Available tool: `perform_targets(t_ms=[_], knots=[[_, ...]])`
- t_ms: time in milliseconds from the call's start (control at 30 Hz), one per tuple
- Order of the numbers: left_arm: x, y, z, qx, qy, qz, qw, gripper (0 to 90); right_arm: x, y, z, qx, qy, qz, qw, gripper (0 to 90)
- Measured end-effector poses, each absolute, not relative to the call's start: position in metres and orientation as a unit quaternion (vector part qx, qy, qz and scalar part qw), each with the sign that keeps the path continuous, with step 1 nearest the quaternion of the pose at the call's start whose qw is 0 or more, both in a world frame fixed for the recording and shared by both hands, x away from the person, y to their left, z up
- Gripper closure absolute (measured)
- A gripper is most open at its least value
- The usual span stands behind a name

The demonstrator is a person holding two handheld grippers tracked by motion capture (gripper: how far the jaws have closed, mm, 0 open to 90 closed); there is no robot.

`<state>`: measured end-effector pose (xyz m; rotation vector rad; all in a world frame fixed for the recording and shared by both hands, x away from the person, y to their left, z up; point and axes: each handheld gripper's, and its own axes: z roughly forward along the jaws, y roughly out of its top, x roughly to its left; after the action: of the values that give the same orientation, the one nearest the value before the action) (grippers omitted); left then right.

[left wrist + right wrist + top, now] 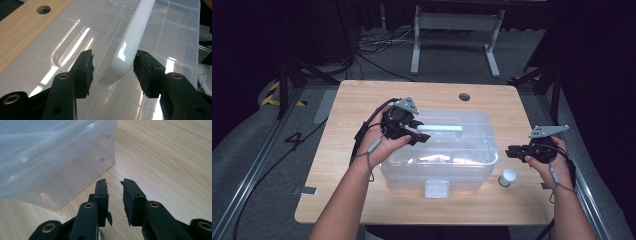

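Note:
A clear plastic storage box [462, 165] with a lid stands in the middle of the wooden table [362, 100]. A white handle [439, 128] lies along the lid. My left gripper [421, 137] is at the handle's left end. In the left gripper view the handle [130, 47] runs between the jaws of that gripper [113, 72], which stands open with a gap on each side. My right gripper [513, 151] hovers over the table just right of the box. It [115, 193] is open a little, with nothing between its fingers, near the box's corner [75, 177].
A small jar with a white cap [507, 177] stands on the table by the box's front right corner, below my right gripper. The box has a white latch [436, 189] on its front wall. A cable hole [464, 96] [43, 10] lies in the tabletop behind the box.

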<state>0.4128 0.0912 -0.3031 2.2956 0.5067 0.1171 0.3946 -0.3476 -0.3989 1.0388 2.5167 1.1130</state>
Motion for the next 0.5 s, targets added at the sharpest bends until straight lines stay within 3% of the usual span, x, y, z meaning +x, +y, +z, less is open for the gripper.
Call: perform_targets(t_ms=[267, 500], knots=[[0.4120, 0.0902, -0.3028, 0.901, 0.195, 0.053, 0.385, 67.9, 0.3944, -0.3473, -0.3985, 0.351, 0.851, 0.378, 0.100, 73.8], [0.4089, 0.0896, -0.3015, 0.901, 0.192, 0.073, 0.383, 71.3, 0.3941, -0.3468, -0.3974, 0.348, 0.851, 0.379, 0.103, 73.2]])
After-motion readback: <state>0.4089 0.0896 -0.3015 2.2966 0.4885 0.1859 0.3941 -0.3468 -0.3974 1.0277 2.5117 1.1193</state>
